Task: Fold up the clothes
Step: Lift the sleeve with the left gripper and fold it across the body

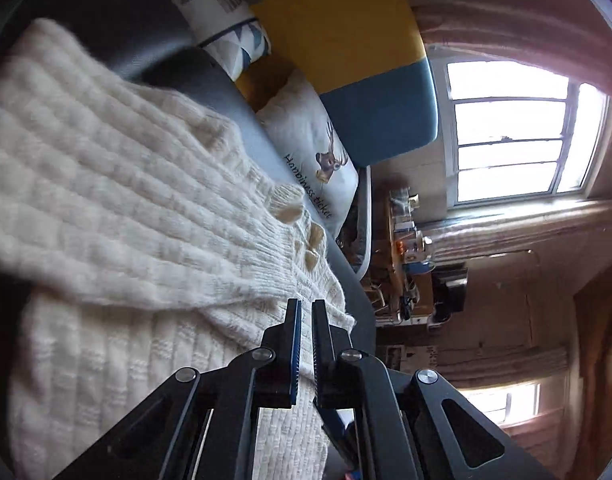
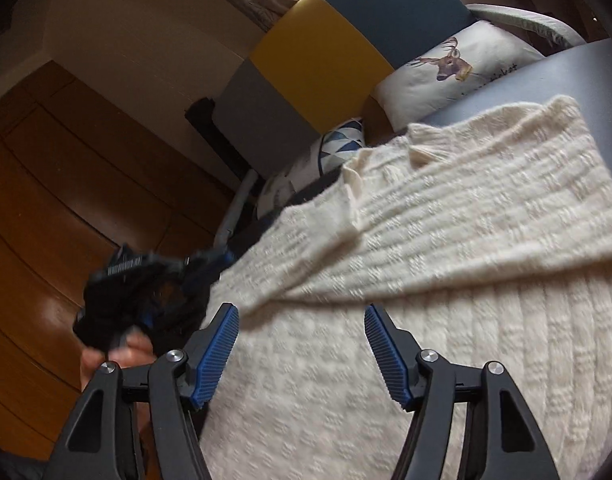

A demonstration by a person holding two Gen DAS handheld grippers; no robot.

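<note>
A cream knit sweater [image 1: 118,184] lies spread over a dark blue-grey surface [image 1: 266,140], with one sleeve [image 2: 466,216] folded across its body. My left gripper [image 1: 306,312] sits at the sweater's edge, its jaws almost together with cream knit filling the narrow gap. In the right wrist view the left gripper [image 2: 146,276] is a dark blur at the sweater's left edge, with a hand [image 2: 118,356] below it. My right gripper [image 2: 302,316] hangs open over the sweater's body [image 2: 326,380], nothing between its blue pads [image 2: 222,344].
Pillows lie at the far end: a white one with a deer print [image 2: 454,68] and one with blue triangles [image 2: 342,140]. Behind them stands a yellow, blue and grey headboard [image 2: 326,48]. A wooden floor [image 2: 46,200] lies to the left, a cluttered table [image 1: 410,248] and windows [image 1: 518,132] beyond.
</note>
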